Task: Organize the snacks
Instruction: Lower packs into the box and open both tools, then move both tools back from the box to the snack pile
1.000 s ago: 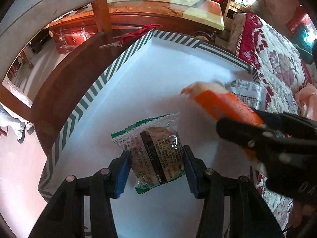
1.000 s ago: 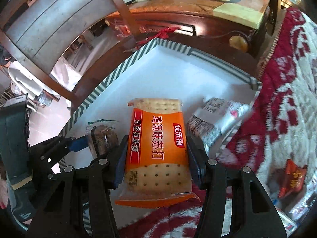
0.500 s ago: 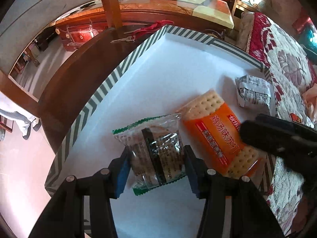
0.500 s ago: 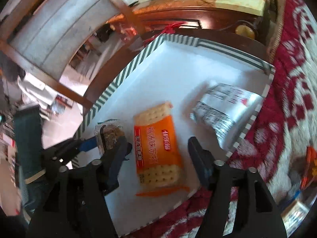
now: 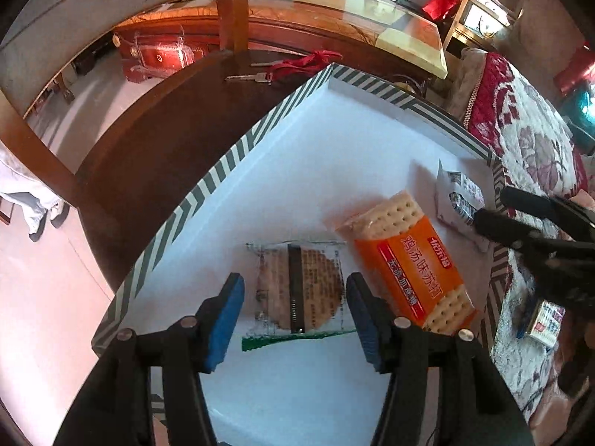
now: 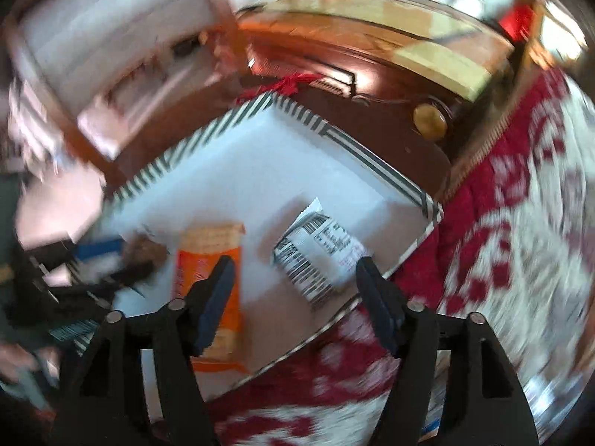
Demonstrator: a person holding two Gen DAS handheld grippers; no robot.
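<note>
Now three snacks lie in the striped-rim tray, and both tongs are empty.

Between the spread blue pads of the left gripper lies the clear cookie packet, flat on the white tray floor; I cannot tell whether the pads touch its edges, but the jaws look wide and not clamped. Just to its right sits the orange cracker pack, and beyond that the white barcode pouch near the tray's far right corner. The right gripper hangs with jaws wide above the tray's near edge, its view badly blurred. Judging by this, the placing step looks done for these three. The next move likely calls for lifting both tongs straight up without dragging a wrapper, then reaching for another snack, perhaps the small packet on the red floral cloth.
</note>
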